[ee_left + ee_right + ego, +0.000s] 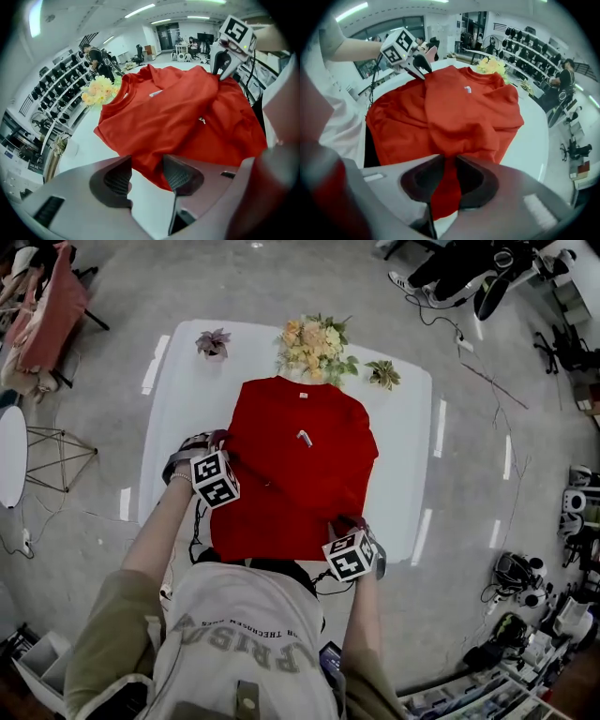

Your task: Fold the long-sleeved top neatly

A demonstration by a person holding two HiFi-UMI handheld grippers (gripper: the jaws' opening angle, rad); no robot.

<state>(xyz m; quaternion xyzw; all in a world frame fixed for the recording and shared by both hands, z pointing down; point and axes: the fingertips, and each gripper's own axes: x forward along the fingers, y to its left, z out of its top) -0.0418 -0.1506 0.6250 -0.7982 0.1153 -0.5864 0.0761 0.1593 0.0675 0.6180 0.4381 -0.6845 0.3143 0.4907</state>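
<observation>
Nearest the person, the right claw (446,161) has its jaws closed on a pinch of red cloth at the near right corner of the long-sleeved top (300,474). That grip looks sound, so the care now belongs to the other side. The left claw (147,164) stands with its jaws apart at the garment's left edge, about halfway up. The cloth's edge lies just at the tips, but neither pad presses on it.

To do this step well, I judge the left claw should slide further onto the edge before it closes. It should take every layer there, so none slips free when lifted. Both holds should then rise together and level, keeping the cloth taut between them so the crease falls straight. The top already shows soft ridges across its front, and an uneven lift would likely deepen them.

The top lies spread on the white worktop (403,427), with its hem at the near edge and its collar at the far side by the flowers (314,348).

Both claws point steeply down at the cloth. The left forearm (155,535) reaches forward and outward past the near edge, further than the right forearm (364,615), which stays close to the body.
</observation>
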